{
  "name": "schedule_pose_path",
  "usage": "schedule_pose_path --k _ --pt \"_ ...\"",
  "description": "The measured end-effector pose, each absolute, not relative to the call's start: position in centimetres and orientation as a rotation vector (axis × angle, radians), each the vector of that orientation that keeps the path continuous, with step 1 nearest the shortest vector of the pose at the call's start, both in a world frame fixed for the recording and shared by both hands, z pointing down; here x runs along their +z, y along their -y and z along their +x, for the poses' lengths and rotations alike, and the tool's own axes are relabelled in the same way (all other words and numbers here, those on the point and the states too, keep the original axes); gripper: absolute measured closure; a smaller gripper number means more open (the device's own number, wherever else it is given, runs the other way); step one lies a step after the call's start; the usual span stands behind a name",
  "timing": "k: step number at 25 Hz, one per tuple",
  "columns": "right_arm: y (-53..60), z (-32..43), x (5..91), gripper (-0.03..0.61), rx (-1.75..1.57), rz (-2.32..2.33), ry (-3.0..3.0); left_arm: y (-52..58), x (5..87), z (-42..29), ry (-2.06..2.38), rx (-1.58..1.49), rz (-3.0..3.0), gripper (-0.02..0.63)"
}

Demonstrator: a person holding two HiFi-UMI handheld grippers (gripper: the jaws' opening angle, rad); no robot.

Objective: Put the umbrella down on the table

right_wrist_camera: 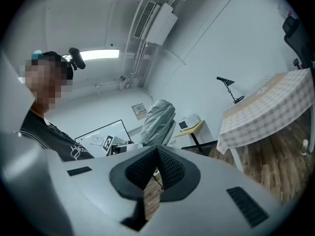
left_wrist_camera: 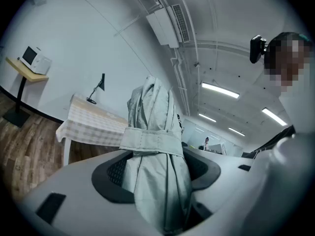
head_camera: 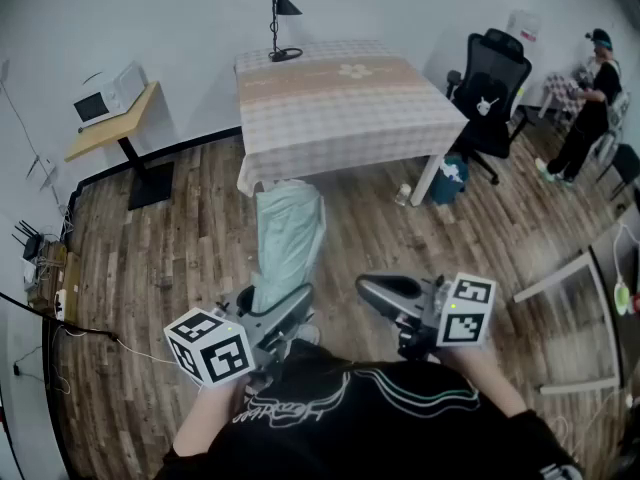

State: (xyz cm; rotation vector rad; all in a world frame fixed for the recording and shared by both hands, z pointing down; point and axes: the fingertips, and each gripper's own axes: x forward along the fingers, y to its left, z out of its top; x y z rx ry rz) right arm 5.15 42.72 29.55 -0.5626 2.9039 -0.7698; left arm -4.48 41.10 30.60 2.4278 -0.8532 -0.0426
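A folded pale green umbrella (head_camera: pixel 287 236), bound by its strap, sticks out of my left gripper (head_camera: pixel 275 308) and points toward the table (head_camera: pixel 340 103) with the checked cloth. In the left gripper view the jaws press on both sides of the umbrella (left_wrist_camera: pixel 153 132) just below the strap, so that gripper (left_wrist_camera: pixel 157 154) is shut on it. My right gripper (head_camera: pixel 372 288) hovers beside it on the right, apart from the umbrella, its pads meeting at the tips with nothing between them (right_wrist_camera: pixel 157 150). The right gripper view shows the umbrella (right_wrist_camera: pixel 158 119) to its left and the table (right_wrist_camera: pixel 266 107) ahead.
A black desk lamp (head_camera: pixel 278 23) stands at the table's far left corner. A black office chair (head_camera: pixel 492 88) and a blue bin (head_camera: pixel 450 180) sit right of the table. A microwave (head_camera: pixel 105 96) rests on a side shelf at left. A person (head_camera: pixel 590 98) stands far right.
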Motion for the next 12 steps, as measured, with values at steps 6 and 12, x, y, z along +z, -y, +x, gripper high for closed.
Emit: schedule_pose_path --k 6,12 --pt "-42.4 4.3 28.9 0.568 -0.775 -0.584 -2.909 -40.2 30.4 -5.1 0.856 -0.018 2.442 0.348" --pt "-42.2 5.2 28.2 0.566 -0.773 -0.614 -2.870 -39.9 29.3 -4.4 0.850 -0.007 2.474 0.348"
